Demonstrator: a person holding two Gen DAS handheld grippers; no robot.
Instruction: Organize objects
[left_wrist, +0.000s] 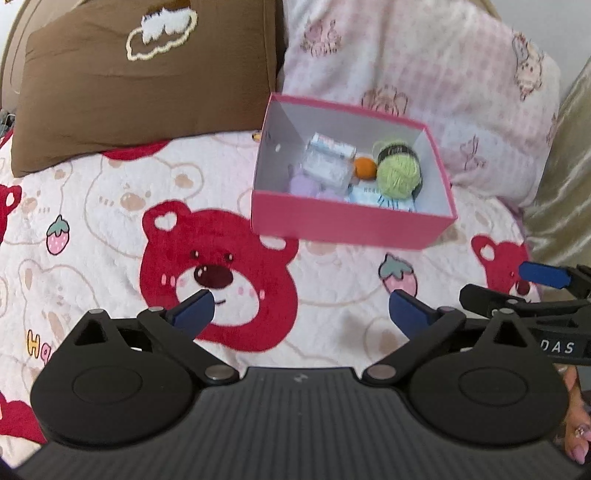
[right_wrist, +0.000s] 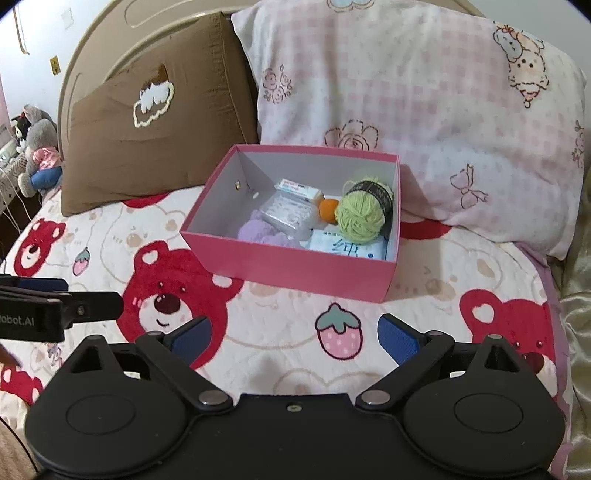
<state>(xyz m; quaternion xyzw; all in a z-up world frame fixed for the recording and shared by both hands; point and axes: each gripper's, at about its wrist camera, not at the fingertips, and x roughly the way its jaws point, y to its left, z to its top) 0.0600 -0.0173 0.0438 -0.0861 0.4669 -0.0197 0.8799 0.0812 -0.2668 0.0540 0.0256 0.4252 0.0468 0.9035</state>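
**Box lies ahead of both tongs, a shade nearer the right**

The bed (right_wrist: 280, 332), under its bear-print blanket, carries everything; two pillows lean at its head, a brown pillow (right_wrist: 155, 147) and a pink pillow (right_wrist: 424, 110). Beyond both tongs, against those pillows, sits the pink box (right_wrist: 295, 266), open-topped, its long side running across the view.

From the right tongs (right_wrist: 291, 336) the box is straight ahead and slightly up the bed; from the left tongs (left_wrist: 301, 312) it lies ahead and off to the right. My judgement: the right hand has the squarer line to it.

Both tongs stand wide apart with nothing between them, hovering above the blanket, clear of the box.

Inside the box: a green yarn ball (right_wrist: 360, 218) toward the right wall, a clear plastic case (right_wrist: 288, 214) and a purple soft thing (right_wrist: 258, 230) to its left, a small orange ball (right_wrist: 328, 208) between.
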